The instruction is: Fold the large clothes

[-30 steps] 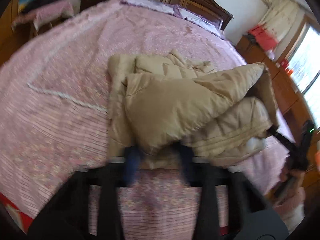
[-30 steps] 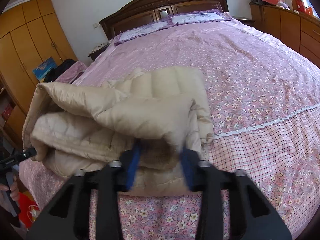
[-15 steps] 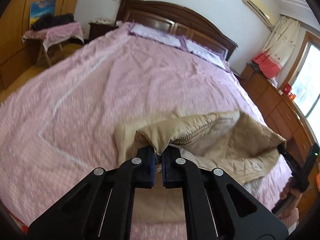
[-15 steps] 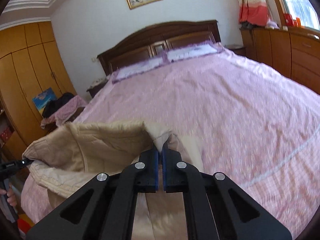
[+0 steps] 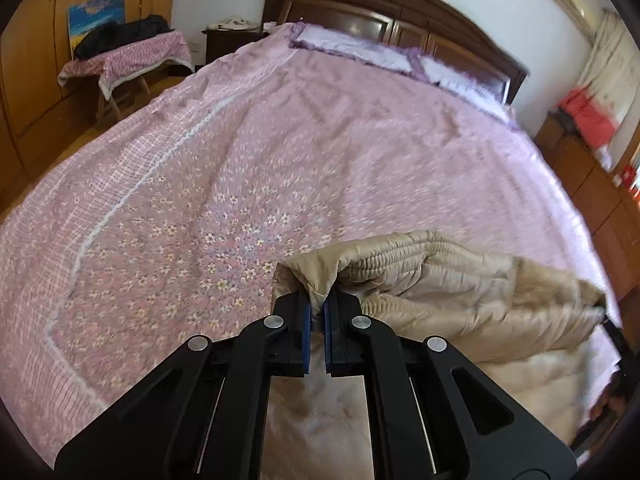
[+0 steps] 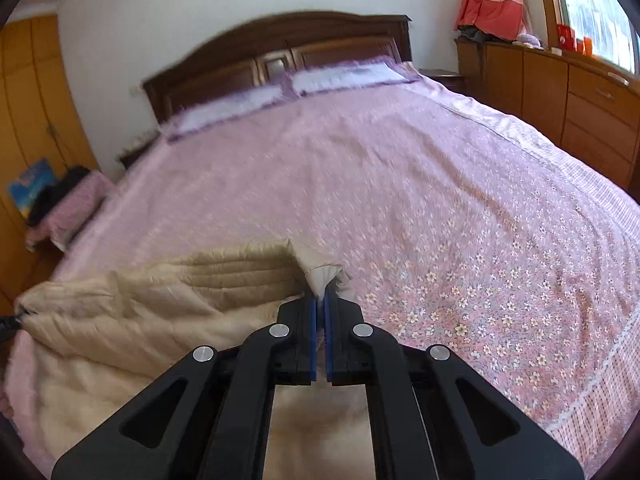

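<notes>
Both tongs pinch the beige coat: the left tongs (image 5: 317, 304) and right tongs (image 6: 320, 300) each clamp a corner, the coat (image 5: 460, 304) stretched between them over the bed (image 5: 280, 140).

Beige quilted jacket (image 5: 460, 304), stretched out (pale lining showing), corners pinched, above bed

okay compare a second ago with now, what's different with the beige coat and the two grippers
Both grippers closed on corners of the beige coat: left gripper, right gripper. The bunched heap got lifted and spread out between them, over the near end of the bed. The bedspread and pillows stayed put.
</notes>
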{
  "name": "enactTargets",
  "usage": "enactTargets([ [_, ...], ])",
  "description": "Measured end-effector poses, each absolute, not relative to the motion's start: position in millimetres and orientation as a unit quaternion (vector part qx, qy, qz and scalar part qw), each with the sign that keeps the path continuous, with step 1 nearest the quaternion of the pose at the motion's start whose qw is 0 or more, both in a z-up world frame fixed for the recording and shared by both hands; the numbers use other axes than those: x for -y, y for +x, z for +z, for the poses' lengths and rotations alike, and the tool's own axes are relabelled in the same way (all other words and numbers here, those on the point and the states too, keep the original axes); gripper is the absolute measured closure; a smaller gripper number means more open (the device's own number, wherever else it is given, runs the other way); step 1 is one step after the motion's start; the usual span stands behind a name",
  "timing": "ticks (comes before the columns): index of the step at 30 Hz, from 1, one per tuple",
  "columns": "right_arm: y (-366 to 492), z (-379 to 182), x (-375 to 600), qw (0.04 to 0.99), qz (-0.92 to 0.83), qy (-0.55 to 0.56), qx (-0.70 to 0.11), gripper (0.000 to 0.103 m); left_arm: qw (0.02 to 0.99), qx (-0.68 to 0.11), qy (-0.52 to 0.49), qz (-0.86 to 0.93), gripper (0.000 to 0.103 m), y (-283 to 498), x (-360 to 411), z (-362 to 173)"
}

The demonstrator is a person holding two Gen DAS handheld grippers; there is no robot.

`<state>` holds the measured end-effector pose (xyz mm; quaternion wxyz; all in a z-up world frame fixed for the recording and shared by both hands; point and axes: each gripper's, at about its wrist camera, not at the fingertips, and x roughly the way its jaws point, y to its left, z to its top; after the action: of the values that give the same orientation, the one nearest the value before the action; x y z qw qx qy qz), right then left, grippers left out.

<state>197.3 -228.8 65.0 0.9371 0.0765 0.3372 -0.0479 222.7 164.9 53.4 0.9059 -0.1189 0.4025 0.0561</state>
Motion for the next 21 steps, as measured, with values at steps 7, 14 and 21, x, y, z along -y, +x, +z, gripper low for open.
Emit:
enactTargets([
  [7,221.8,16.1,220.4,0.919,-0.077,0.049,-0.383,0.098,0.885,-0.443,-0.124,0.066,0.095,250.1,-161.5,-1.3],
  [14,227.0,13.0,228.3,0.908,-0.063,0.074,-0.407,0.093,0.877,-0.461,-0.130,0.045,0.092,253.1,-164.0,-2.9],
  [21,199.6,55.6,237.5,0.920,-0.085,0.094,-0.372,0.030,0.891,-0.437,-0.117,0.040,0.023,222.6,-176.2,33.1],
])
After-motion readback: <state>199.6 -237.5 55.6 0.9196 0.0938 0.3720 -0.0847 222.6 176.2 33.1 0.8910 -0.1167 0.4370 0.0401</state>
